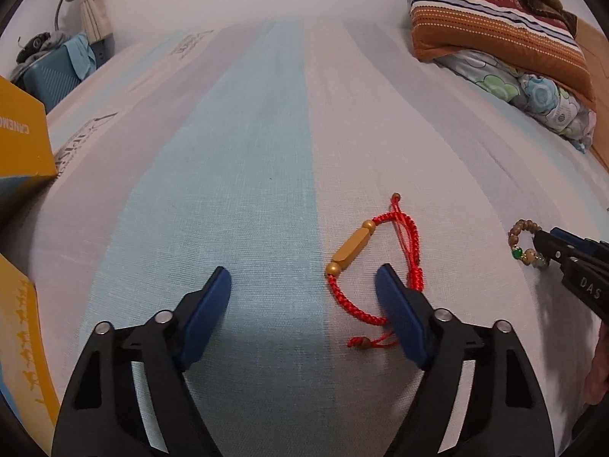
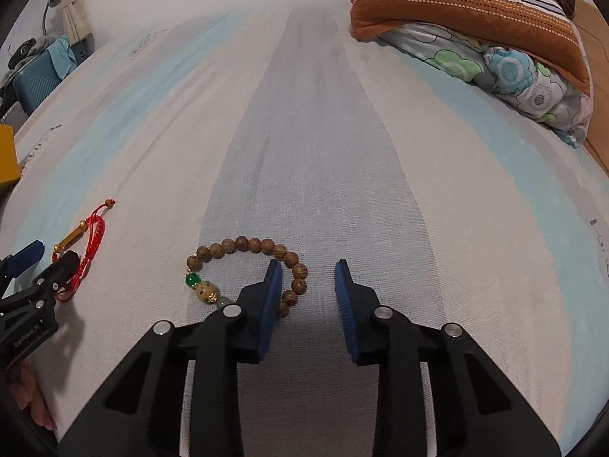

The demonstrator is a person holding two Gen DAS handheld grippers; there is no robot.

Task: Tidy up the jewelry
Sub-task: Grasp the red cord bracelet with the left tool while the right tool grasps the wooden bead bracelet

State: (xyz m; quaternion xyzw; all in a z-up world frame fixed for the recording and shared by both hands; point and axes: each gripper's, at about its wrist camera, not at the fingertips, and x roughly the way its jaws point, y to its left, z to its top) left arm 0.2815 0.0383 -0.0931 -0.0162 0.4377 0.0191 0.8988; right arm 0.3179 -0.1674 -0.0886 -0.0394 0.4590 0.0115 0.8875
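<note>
A red braided bracelet [image 1: 409, 255] with a gold tube bead [image 1: 352, 246] lies on the striped bed sheet [image 1: 243, 160]. My left gripper [image 1: 304, 282] is open; its right finger rests inside the bracelet's loop, the gold bead lies between the fingers. A wooden bead bracelet [image 2: 262, 245] with a green bead [image 2: 192, 280] lies on the sheet. My right gripper [image 2: 309, 270] is open; its left finger sits inside the bead loop, with the loop's right side between the fingers. Each gripper shows in the other view, the right [image 1: 548, 242] and the left [image 2: 49, 257].
Yellow cardboard boxes [image 1: 23, 141] stand at the left edge. Folded striped and floral bedding [image 1: 495, 38] is piled at the back right. A blue suitcase [image 1: 53, 72] stands beyond the bed at the far left.
</note>
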